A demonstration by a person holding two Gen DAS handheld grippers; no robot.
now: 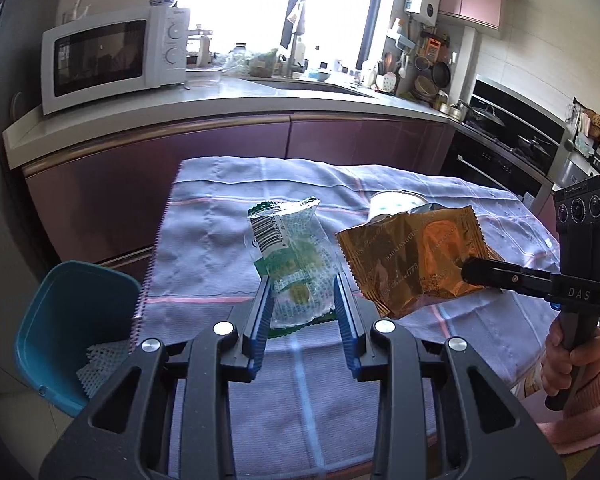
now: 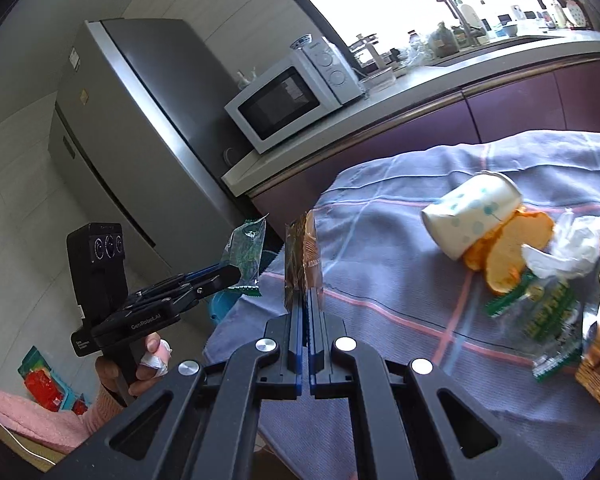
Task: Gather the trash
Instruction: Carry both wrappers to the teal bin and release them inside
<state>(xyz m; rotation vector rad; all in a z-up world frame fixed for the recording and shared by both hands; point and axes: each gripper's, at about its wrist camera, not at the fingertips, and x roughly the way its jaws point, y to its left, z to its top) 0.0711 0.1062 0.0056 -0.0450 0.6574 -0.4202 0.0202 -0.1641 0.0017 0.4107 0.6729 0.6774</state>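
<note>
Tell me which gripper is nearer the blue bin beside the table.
Left. The left gripper, holding a green wrapper, is close above the blue bin at the table's edge; the right gripper, holding a gold wrapper, is farther across the table.

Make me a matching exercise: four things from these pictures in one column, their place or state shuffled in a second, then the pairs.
1. Clear green-printed plastic wrapper
2. Gold foil wrapper
3. White paper cup with teal dots
4. Teal plastic bin

A. On its side on the cloth
B. Gripped in the right claw
C. Beside the table, holding white foam netting
D. Between the pads of the left claw

Pairs: 1-D, 2-B, 3-A, 4-C
</note>
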